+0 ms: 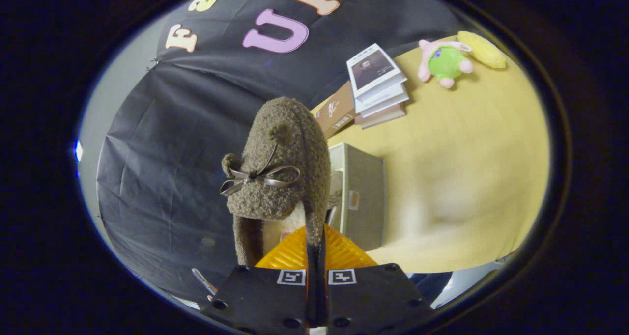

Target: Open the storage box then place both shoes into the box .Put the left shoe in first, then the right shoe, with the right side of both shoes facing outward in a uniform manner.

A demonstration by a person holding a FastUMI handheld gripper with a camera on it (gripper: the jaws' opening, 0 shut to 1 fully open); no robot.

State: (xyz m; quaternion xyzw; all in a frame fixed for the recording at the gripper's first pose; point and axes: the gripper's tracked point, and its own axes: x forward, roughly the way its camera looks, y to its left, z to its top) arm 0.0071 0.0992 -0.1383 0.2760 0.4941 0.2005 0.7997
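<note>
Gripper [314, 256] fingers clamp the rim of the fuzzy brown shoe [275, 168], held aloft just before the grey storage box [363, 197], apparently open, so the placement step is underway and next requires lowering it inside, right side outward.

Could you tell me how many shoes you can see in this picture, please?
1. A fuzzy brown shoe with a bow is clamped between the fingers of the gripper, raised in front of the grey box. The other may be hidden.
</note>
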